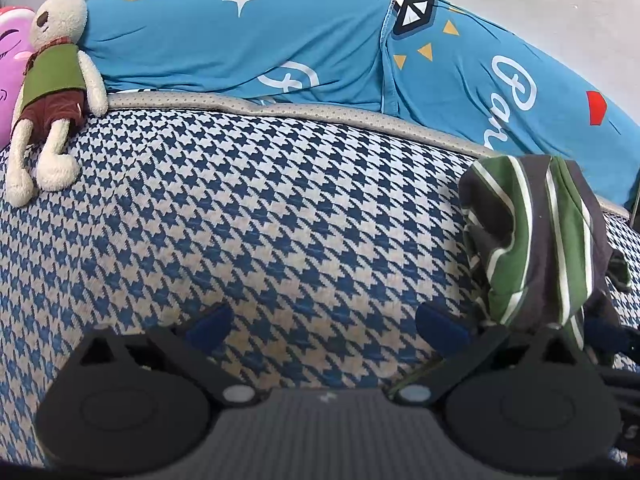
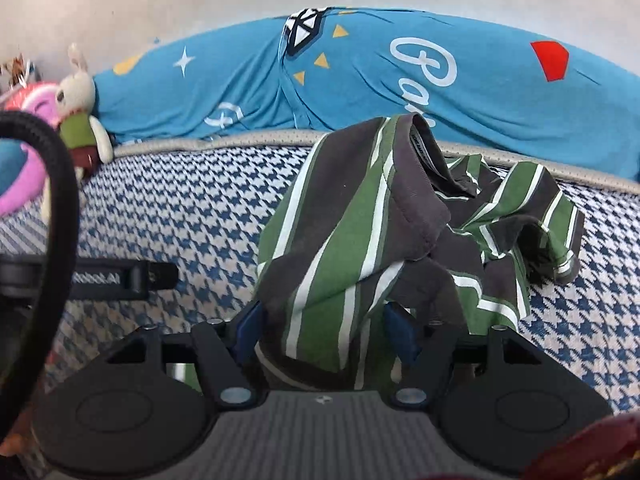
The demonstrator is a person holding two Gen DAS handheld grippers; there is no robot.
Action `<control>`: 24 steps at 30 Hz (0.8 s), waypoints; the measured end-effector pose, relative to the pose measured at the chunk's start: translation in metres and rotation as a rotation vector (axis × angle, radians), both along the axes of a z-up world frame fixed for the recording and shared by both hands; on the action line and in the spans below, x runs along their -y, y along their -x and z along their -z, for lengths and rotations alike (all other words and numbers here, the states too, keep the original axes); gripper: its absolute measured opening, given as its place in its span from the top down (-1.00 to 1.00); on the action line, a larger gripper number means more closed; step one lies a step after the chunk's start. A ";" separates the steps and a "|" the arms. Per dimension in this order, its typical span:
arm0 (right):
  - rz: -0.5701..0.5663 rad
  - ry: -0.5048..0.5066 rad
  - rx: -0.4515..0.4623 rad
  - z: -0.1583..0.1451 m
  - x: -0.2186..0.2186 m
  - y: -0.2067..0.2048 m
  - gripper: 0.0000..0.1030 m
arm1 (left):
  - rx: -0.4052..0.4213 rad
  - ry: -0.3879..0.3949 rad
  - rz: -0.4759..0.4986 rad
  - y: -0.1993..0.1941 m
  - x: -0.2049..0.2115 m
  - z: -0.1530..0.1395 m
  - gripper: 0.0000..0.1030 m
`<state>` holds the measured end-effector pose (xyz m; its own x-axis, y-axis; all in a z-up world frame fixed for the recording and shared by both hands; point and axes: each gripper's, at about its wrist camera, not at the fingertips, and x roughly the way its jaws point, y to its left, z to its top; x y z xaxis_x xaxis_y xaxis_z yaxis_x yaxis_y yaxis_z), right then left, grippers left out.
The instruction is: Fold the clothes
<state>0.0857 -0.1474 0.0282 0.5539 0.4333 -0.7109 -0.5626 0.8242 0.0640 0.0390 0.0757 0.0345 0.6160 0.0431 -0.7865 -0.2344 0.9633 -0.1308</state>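
Observation:
A green, grey and white striped shirt (image 2: 352, 240) lies crumpled on the houndstooth bed cover (image 2: 192, 216), its collar raised. My right gripper (image 2: 324, 332) is shut on a bunched fold of it, and cloth fills the gap between the blue pads (image 2: 248, 332). In the left wrist view the same shirt (image 1: 532, 240) hangs bunched at the right edge. My left gripper (image 1: 324, 326) is open over bare cover, well left of the shirt, with nothing between its fingers. It also shows as a black bar (image 2: 120, 276) at the left of the right wrist view.
A blue quilt (image 1: 280, 40) printed with stars and white lettering lies along the back by the wall. A plush rabbit (image 1: 52, 92) and a pink cushion (image 1: 12, 52) sit at the far left. A black cable (image 2: 60, 184) loops across the left of the right wrist view.

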 end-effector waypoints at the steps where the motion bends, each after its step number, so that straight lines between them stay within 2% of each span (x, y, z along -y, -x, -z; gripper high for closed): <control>1: 0.001 0.013 0.005 0.001 -0.001 0.001 -0.05 | 0.000 0.001 -0.001 0.000 0.000 0.000 -1.00; 5: 0.016 0.029 0.008 0.004 0.002 0.001 0.62 | 0.000 0.004 -0.002 0.000 -0.001 0.000 -1.00; 7: 0.024 -0.009 0.002 0.000 0.006 0.000 0.73 | 0.001 0.006 -0.002 0.000 -0.001 -0.001 -1.00; 10: 0.031 -0.099 0.003 -0.012 0.014 -0.004 0.78 | 0.003 0.007 0.001 0.002 -0.001 -0.002 -1.00; 17: 0.072 -0.383 -0.016 -0.039 0.030 -0.029 0.84 | 0.002 0.007 0.034 0.003 0.005 -0.001 -1.00; 24: 0.048 -0.517 -0.005 -0.058 0.014 -0.052 0.84 | -0.010 0.016 0.041 0.002 0.007 0.001 -1.00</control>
